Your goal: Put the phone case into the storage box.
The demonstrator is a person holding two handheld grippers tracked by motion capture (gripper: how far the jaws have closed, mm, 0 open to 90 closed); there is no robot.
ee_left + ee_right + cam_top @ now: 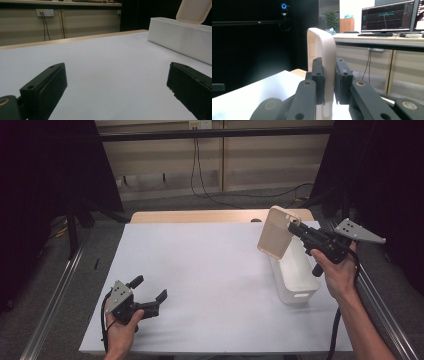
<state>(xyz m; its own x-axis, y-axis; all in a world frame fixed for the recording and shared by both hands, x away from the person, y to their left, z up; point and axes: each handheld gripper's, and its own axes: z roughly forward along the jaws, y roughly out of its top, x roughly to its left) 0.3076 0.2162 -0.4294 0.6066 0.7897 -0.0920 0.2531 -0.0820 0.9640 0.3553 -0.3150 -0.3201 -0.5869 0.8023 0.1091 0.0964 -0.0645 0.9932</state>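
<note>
A beige lid [275,232] hangs tilted on edge over the far end of a white box [295,275] at the table's right side. My right gripper [294,227] is shut on the lid's rim, held up by a hand. In the right gripper view the lid [322,47] stands upright, pinched between both pads of that gripper [329,75]. My left gripper [150,289] rests low at the near left of the table, open with nothing in it. Its view has the two jaws wide apart [117,85], with the box [180,37] and lid [193,11] far off to the right.
A white sheet [210,270] covers the table, with a wooden strip [200,216] at the far edge. Black curtains flank both sides. Cables hang from a wall socket [45,12] behind. Monitors [387,17] stand on a desk beyond.
</note>
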